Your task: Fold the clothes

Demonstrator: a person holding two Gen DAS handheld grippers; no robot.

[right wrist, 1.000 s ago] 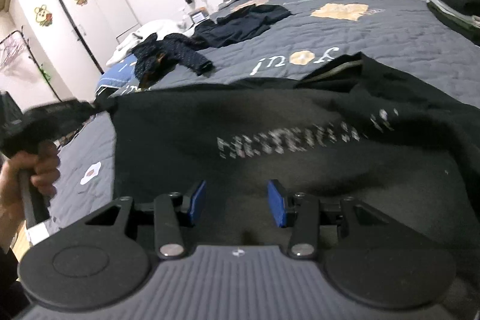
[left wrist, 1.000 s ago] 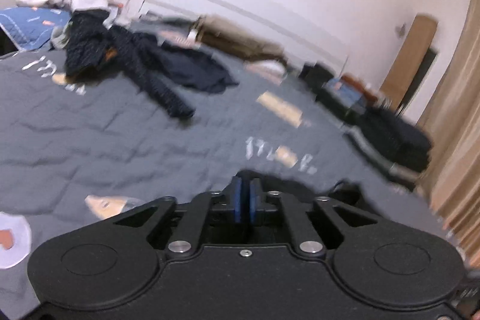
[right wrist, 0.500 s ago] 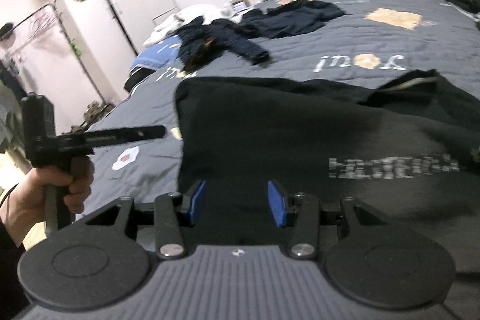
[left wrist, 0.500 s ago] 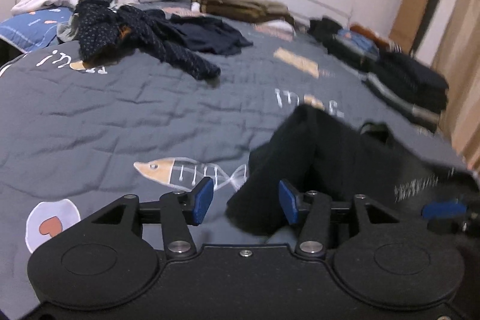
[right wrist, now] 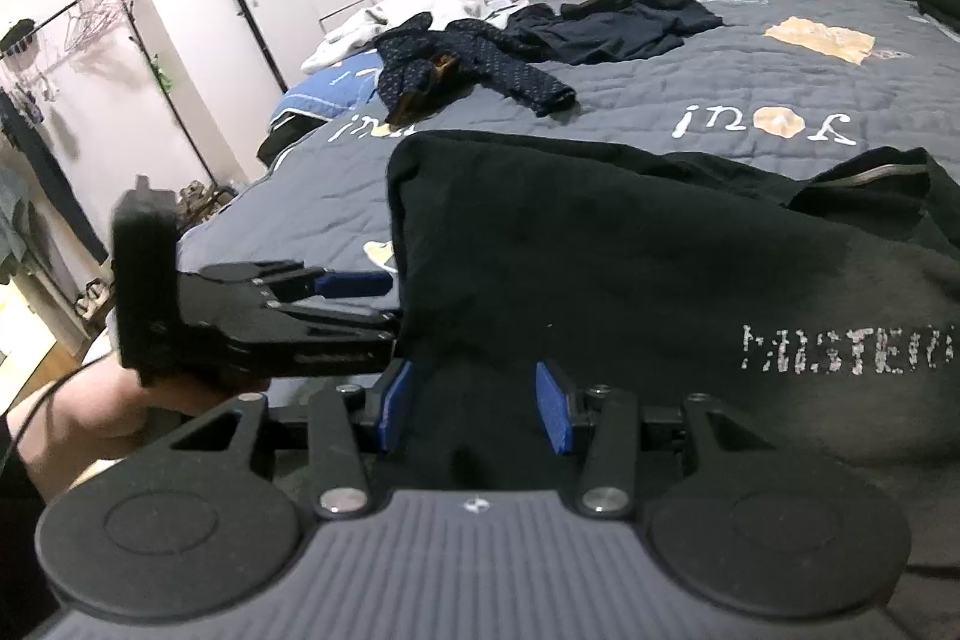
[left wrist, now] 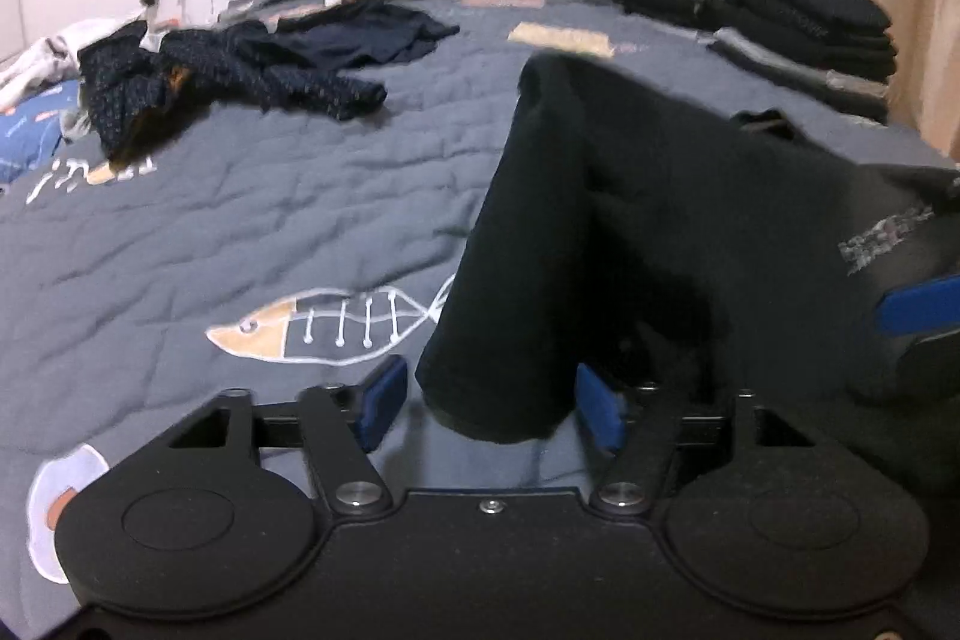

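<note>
Black sweatshirt (right wrist: 600,250) now lies on the grey quilted bed (left wrist: 240,220), released a moment ago; left gripper (left wrist: 489,403) and right gripper (right wrist: 474,409) fingers spread open at its edge, ready for refolding.

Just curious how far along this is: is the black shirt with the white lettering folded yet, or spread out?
Spread out, not neatly folded. The black shirt lies broadly across the grey quilt, only its left edge turned over.

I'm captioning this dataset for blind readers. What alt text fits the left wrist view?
The open left tool straddles the hem of a black T-shirt on a grey quilted bedspread. Crumpled dark clothes lie farther back, folded stacks at right.
</note>
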